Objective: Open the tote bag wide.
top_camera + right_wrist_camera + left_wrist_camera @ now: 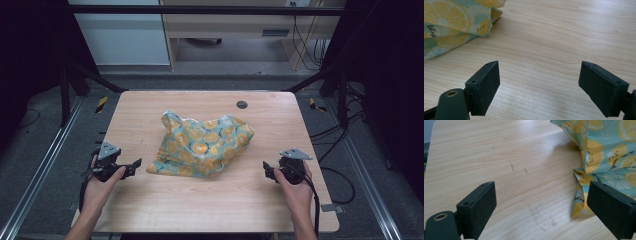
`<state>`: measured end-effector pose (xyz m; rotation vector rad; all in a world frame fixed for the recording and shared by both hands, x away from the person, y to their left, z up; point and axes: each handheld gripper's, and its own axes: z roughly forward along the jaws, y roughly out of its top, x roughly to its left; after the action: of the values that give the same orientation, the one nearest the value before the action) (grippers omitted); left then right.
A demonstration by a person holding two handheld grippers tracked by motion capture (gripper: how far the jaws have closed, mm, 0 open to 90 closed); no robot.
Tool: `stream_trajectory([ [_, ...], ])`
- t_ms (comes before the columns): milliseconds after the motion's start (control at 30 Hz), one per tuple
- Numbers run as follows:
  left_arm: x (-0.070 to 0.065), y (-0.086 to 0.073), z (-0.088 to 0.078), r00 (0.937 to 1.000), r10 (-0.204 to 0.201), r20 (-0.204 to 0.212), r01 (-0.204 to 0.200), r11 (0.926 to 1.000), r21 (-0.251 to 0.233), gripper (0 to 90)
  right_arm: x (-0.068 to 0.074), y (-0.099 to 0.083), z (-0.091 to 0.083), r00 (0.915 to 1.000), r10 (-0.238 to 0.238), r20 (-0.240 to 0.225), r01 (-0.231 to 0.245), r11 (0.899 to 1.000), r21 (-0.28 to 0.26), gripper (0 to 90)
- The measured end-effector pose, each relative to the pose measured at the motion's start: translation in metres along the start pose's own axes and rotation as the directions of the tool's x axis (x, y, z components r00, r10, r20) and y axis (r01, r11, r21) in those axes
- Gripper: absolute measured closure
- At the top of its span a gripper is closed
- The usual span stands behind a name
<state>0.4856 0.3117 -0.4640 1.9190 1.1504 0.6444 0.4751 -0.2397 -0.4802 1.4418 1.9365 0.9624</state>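
Lying crumpled mid-table, lemon-print cloth [204,145] sits on the wooden table [210,200] between both tools, left gripper [134,165] just beside its near-left corner with jaws spread wide and empty, right gripper [266,169] near its right edge, jaws also wide apart, holding nothing.

High view: fixed above the near edge, looking forward and down; takes in the whole worktop [150,210], the crumpled lemon-print cloth [205,145] at its middle, and the floor beyond. Left tool [131,165] view: rides low on the tool, close to the wood, looking along two wide-set jaws; cloth edge [599,157] at its right. Right tool [266,169] view: same low, close mounting, jaws wide; cloth [454,22] at upper left. Shared: all three views show the cloth and worktop grain; each tool view covers an opposite side of the cloth.
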Motion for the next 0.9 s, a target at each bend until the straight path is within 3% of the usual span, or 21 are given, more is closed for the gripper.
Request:
stream_trajectory([
  [133, -0.005, 0.000, 0.000, 0.9999, 0.008, 0.011, -0.008, 1.0000, -0.001, 7.9, -0.001, 0.003, -0.003, 0.9995, 0.031, -0.005, -0.031, 0.999, 0.006, 14.5],
  [300, -0.010, 0.001, 0.001, 0.9997, 0.020, 0.017, -0.019, 0.9998, -0.004, 7.9, 0.002, 0.016, -0.010, 0.9999, 0.011, -0.013, -0.011, 1.000, -0.003, 14.2],
  [333, -0.011, 0.001, 0.000, 0.9996, 0.023, 0.017, -0.022, 0.9997, -0.007, 7.9, 0.004, 0.026, -0.014, 0.9994, 0.005, -0.035, -0.005, 1.000, -0.004, 14.6],
  [567, -0.012, 0.002, 0.000, 0.9997, 0.021, 0.015, -0.021, 0.9997, -0.013, 7.9, 0.008, 0.058, -0.022, 0.9964, -0.039, -0.075, 0.039, 0.999, -0.004, 15.7],
  [633, -0.011, 0.002, 0.000, 0.9997, 0.023, 0.013, -0.023, 0.9997, -0.009, 7.9, 0.012, 0.076, -0.024, 0.9925, -0.071, -0.100, 0.071, 0.997, -0.005, 18.4],
  [733, -0.011, 0.002, 0.001, 0.9995, 0.027, 0.016, -0.027, 0.9996, -0.007, 7.9, 0.017, 0.090, -0.024, 0.9880, -0.097, -0.120, 0.097, 0.995, -0.006, 23.0],
  [900, -0.013, 0.002, 0.001, 0.9991, 0.039, 0.018, -0.039, 0.9992, -0.004, 8.1, 0.029, 0.126, -0.023, 0.9783, -0.123, -0.166, 0.123, 0.992, -0.013, 28.8],
])
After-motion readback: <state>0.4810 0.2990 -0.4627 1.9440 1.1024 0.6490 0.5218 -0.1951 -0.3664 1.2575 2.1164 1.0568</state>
